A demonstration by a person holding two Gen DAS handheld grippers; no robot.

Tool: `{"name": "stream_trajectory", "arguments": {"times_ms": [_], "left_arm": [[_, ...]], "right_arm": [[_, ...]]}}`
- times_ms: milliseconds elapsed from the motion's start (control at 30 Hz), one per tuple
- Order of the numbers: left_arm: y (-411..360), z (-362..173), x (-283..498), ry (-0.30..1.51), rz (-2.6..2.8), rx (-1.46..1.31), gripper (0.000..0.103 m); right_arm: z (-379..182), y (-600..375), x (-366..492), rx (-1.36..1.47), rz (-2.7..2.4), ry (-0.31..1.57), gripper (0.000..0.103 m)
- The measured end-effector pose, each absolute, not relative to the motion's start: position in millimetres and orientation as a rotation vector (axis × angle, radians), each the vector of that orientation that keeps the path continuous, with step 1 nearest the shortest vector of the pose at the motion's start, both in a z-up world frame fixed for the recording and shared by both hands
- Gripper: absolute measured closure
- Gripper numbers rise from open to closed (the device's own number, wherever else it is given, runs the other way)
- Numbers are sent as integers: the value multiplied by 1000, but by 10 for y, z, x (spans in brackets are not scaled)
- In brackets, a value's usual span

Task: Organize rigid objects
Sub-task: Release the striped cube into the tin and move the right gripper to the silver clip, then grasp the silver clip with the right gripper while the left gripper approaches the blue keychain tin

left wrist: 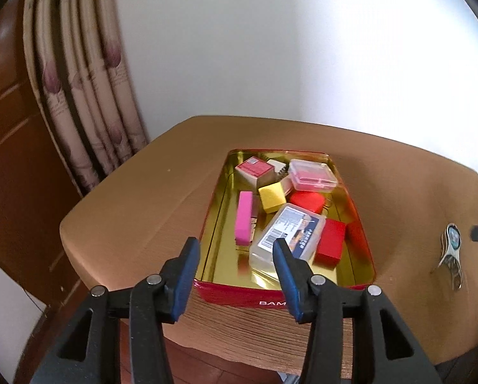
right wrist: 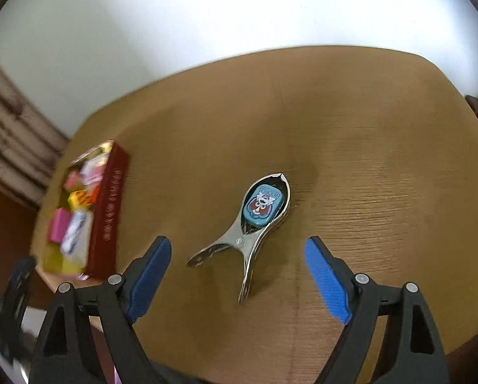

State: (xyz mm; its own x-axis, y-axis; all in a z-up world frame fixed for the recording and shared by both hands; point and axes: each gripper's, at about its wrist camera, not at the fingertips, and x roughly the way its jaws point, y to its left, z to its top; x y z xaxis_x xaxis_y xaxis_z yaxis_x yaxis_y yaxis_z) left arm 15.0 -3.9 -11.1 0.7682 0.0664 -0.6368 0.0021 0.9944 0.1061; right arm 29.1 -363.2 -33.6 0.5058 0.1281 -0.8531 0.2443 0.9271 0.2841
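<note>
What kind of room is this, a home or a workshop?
Probably a home room. A floral patterned curtain hangs beside a plain white wall, and a small brown wooden table holds a red and gold tin of trinkets.

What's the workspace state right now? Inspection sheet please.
Surface: brown wood-grain table, mostly bare.
Job's things: red tin with gold lining holds pink block, yellow cube, red blocks, two clear plastic cases, small pink-topped box. Metal nail clipper with blue badge lies on the table, outside the tin.
Clutter: nothing seen.
Grippers: left gripper open over the tin's near edge, empty; right gripper open wide above the clipper, not touching.
Cables: nothing seen.
Surroundings: white wall, patterned curtain, wooden panel at left.
</note>
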Motion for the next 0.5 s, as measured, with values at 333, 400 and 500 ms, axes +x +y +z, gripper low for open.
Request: {"name": "stream_trajectory", "arguments": {"times_ms": [333, 400, 500], "left_arm": [[66, -189, 240, 751, -7, 48, 52], [120, -223, 276, 778, -20, 14, 52], [176, -253, 304, 804, -26, -26, 52]], "right_arm": [[-707, -3529, 664, 503, -235, 1197, 22], [-775, -3452, 705, 501, -261, 1221, 23], [-873, -3365, 739, 475, -289, 1258, 35]]}}
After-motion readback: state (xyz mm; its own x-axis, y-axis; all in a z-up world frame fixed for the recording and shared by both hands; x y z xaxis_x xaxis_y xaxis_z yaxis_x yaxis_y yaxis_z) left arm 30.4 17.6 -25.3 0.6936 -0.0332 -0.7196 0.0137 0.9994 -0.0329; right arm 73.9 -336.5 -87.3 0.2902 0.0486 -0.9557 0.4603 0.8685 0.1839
